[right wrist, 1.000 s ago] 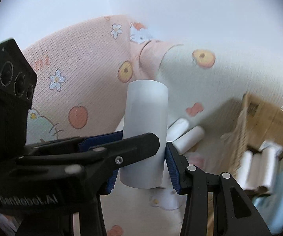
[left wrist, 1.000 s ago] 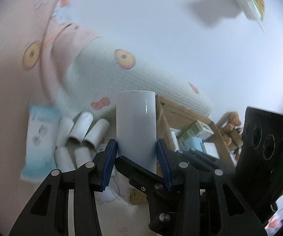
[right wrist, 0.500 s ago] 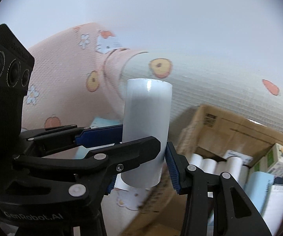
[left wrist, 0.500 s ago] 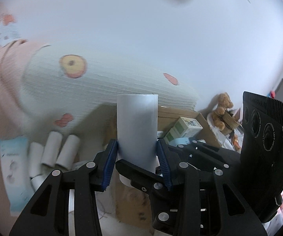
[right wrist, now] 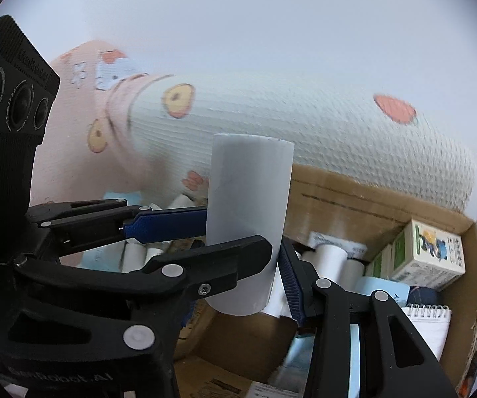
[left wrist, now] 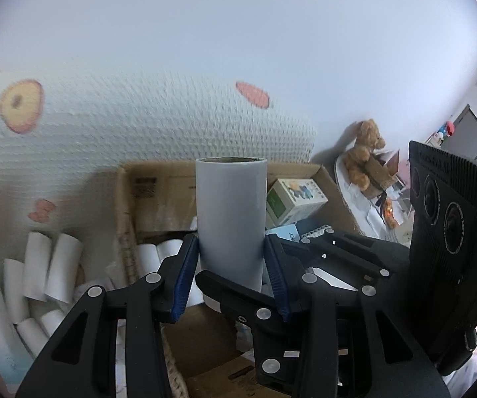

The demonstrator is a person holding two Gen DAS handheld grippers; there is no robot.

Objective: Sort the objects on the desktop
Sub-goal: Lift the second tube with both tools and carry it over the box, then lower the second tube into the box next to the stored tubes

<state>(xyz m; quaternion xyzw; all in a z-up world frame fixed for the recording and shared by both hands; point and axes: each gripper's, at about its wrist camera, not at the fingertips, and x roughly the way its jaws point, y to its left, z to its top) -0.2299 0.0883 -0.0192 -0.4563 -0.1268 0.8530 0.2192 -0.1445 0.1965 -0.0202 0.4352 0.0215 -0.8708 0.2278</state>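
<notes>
Smooth white cylindrical roll [left wrist: 231, 219] with brown cardboard core, upright, clamped by both grippers: left gripper [left wrist: 231, 265] blue ribbed pads on its flanks, right gripper [right wrist: 243, 258] pinching its lower half from 9 and 3 o'clock. Both tilt downward over an open brown corrugated cardboard box [right wrist: 364, 199]. Inside: several white rolls [right wrist: 333, 257], two printed cartons [right wrist: 434, 253], one spiral notepad [right wrist: 427, 326]. About six loose rolls [left wrist: 49, 272] lie at 8 o'clock outside.

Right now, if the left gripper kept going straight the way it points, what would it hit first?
Probably the open brown cardboard box: the left gripper, clamped on a white cylindrical roll, points down into it, toward the small white rolls inside. Depth is uncertain.
</notes>
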